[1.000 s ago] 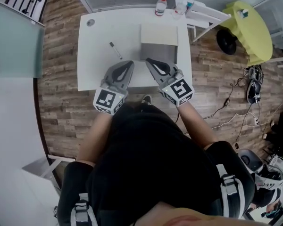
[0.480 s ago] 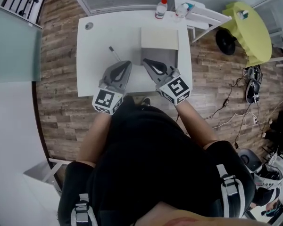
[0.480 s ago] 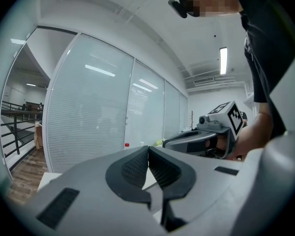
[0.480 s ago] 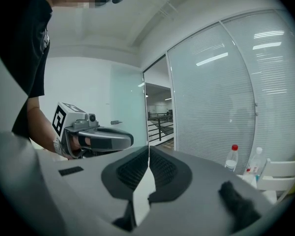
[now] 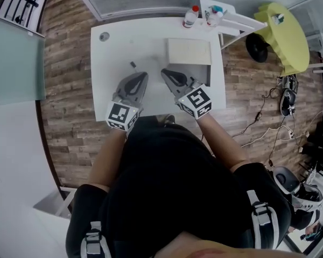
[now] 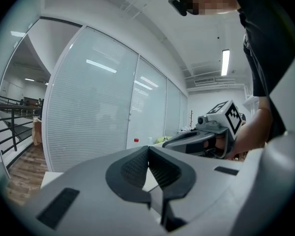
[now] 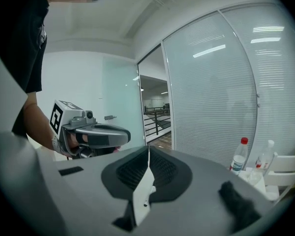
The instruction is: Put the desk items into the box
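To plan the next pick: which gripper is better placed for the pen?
Probably left: the pen lies just beyond the left gripper, shut and empty, while the right gripper sits farther over, by the box.

an office: blinded glass partitions [image 6: 88,112], white desk [image 5: 118,58], ceiling strip light [image 6: 225,62].

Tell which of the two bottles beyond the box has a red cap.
The left bottle: its cap is red. The right bottle beside it has a teal cap.
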A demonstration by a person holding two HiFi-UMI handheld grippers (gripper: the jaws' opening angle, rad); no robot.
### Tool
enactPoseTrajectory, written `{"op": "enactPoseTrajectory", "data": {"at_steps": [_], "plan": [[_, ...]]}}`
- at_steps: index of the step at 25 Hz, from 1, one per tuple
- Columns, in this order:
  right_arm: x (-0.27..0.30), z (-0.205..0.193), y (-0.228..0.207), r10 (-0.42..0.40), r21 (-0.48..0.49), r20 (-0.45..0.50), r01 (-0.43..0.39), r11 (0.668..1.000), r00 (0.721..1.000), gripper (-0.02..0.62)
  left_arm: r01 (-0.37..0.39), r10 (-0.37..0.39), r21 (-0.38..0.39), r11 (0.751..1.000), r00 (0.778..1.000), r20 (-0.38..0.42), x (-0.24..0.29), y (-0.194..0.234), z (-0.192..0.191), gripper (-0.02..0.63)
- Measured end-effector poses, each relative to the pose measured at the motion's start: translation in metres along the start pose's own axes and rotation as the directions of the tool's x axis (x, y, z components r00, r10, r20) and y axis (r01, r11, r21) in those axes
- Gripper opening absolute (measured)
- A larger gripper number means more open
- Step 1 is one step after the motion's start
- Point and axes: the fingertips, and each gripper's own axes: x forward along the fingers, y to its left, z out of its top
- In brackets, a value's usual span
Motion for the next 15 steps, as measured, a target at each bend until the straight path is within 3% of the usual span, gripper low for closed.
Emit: {"op": "enactPoseTrajectory", "data": {"at_steps": [8,15], "plan": [[0.063,-0.016,-0.005,-0.021,0.015,-0.044,0.022,1.000,0.999,0.017,-0.008,0.007,0.031,0.999,1.000,0.011,0.001,0.052,-0.022,0.012],[0.116,-0.058,-0.008,-0.039,0.044,-0.152,0.046,0.998,0.988,0.017,-0.025,0.025,0.016,1.000,1.000,0.007,0.003,0.096,-0.051,0.012]]}}
